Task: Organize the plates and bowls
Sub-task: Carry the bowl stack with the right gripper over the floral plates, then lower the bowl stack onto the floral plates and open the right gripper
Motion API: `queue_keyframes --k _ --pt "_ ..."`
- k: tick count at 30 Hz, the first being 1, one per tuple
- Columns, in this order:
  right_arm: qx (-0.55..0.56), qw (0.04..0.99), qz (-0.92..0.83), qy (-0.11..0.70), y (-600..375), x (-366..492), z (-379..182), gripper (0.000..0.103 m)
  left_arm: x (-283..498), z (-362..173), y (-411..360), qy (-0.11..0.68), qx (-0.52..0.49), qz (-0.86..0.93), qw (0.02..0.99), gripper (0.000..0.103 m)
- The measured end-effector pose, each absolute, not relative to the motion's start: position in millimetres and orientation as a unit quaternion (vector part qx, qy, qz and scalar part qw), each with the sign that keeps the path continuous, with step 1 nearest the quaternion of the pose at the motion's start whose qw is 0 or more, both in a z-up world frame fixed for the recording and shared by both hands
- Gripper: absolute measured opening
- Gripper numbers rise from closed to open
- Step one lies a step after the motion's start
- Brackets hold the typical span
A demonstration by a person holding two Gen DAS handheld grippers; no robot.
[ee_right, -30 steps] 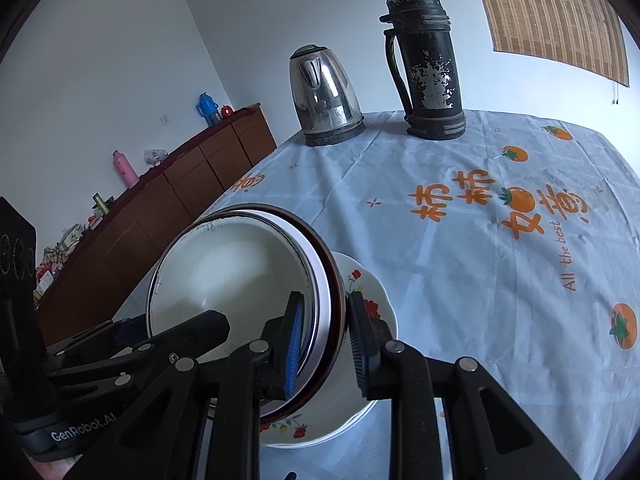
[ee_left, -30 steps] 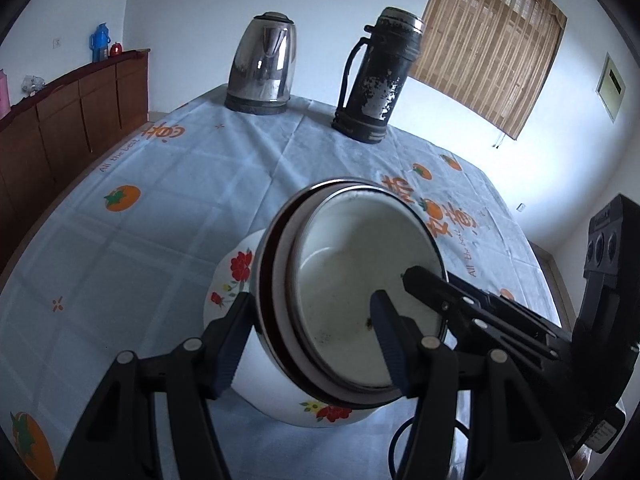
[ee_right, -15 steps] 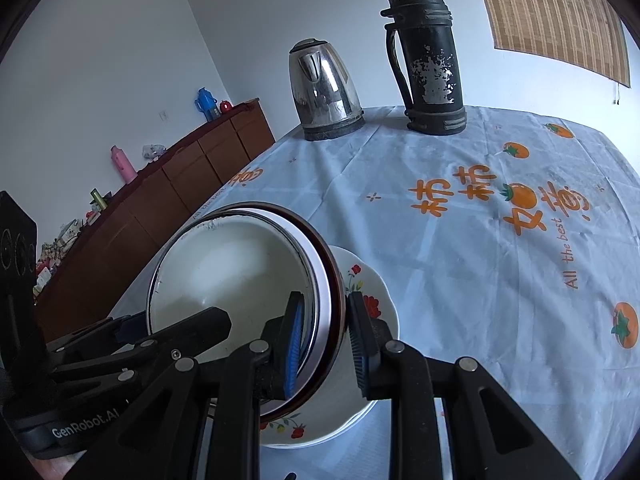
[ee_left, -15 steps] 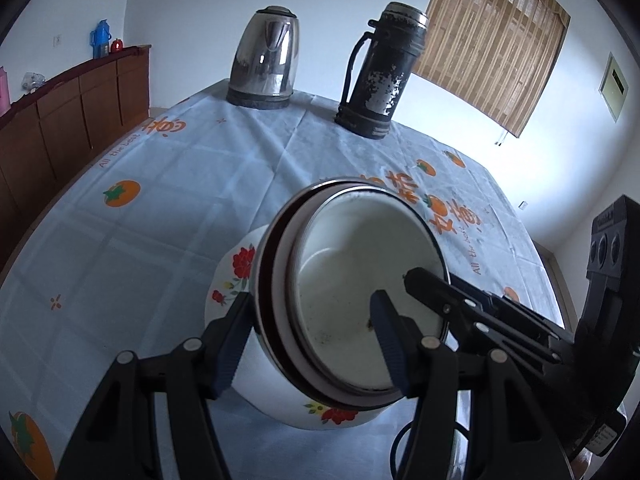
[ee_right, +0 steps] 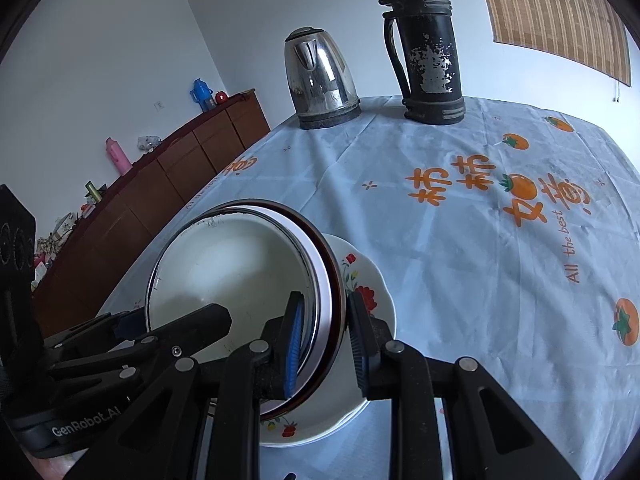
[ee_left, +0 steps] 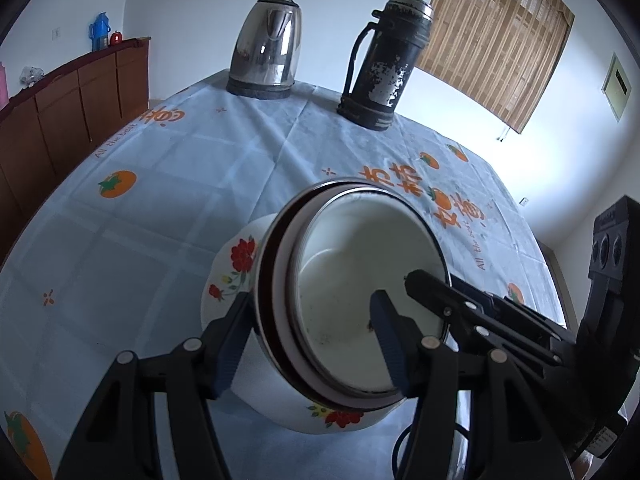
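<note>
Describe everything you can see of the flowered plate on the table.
The flowered plate is white and glossy, ceramic by its look, with red flowers and green leaves printed around a wavy rim. It lies flat on the blue tablecloth. The stacked bowls, tilted, hide most of it; whether they touch it is unclear.

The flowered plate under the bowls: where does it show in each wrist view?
Left wrist: flowered plate lies lower centre, showing left of and below the stacked bowls.
Right wrist: flowered plate lies lower centre, showing right of and below the bowls.
Shared landmark: the black thermos at the table's far edge.
</note>
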State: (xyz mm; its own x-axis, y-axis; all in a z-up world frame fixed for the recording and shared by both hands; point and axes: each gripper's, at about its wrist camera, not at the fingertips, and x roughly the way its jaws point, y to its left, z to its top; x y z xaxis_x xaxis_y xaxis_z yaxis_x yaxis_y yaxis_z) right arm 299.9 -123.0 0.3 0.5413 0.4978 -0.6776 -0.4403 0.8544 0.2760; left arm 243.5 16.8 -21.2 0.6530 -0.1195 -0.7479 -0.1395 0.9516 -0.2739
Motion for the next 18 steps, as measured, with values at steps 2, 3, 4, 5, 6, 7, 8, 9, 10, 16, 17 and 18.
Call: queue_keyframes --k 2,3,4,5,6,7,8,9,10,16,17,18 --pt "0.035 0.876 0.268 0.398 -122.5 300.1 0.0 0.024 244.2 -22.4 16.7 0.418 -0.156 0.004 0.895 0.059" --pt "0.035 0.876 0.268 0.399 -122.4 300.2 -0.2 0.024 244.6 -23.0 16.9 0.419 -0.156 0.004 0.894 0.059" --pt "0.035 0.876 0.268 0.400 -122.4 300.5 -0.6 0.024 245.0 -23.7 17.0 0.420 -0.156 0.004 0.894 0.059" --pt "0.035 0.876 0.268 0.401 -122.5 300.5 -0.8 0.024 245.6 -24.5 17.2 0.422 -0.157 0.004 0.893 0.059" --pt "0.033 0.875 0.267 0.402 -122.6 300.7 -1.5 0.024 245.7 -25.3 17.0 0.423 -0.158 0.003 0.892 0.059" --pt "0.033 0.875 0.266 0.403 -122.8 301.2 -2.6 0.024 246.0 -26.0 16.9 0.424 -0.158 0.003 0.892 0.059" --pt "0.032 0.875 0.265 0.404 -122.9 301.5 -3.3 0.024 246.4 -26.8 17.0 0.425 -0.158 0.002 0.891 0.059" --pt "0.032 0.874 0.265 0.405 -123.1 302.1 -4.1 0.024 246.5 -27.3 17.1 0.426 -0.158 0.001 0.891 0.059" --pt "0.032 0.874 0.264 0.406 -123.1 302.6 -4.6 0.024 247.1 -28.0 17.4 0.427 -0.159 0.001 0.890 0.059" --pt "0.033 0.874 0.264 0.407 -123.1 304.0 -5.6 0.024 248.7 -29.6 18.4 0.426 -0.158 -0.001 0.891 0.059" --pt "0.034 0.874 0.263 0.407 -123.1 304.6 -6.0 0.024 249.2 -29.8 18.7 0.427 -0.158 0.000 0.890 0.059" --pt "0.036 0.874 0.264 0.406 -123.7 304.9 -6.5 0.024 250.2 -31.1 19.4 0.427 -0.159 0.000 0.890 0.059"
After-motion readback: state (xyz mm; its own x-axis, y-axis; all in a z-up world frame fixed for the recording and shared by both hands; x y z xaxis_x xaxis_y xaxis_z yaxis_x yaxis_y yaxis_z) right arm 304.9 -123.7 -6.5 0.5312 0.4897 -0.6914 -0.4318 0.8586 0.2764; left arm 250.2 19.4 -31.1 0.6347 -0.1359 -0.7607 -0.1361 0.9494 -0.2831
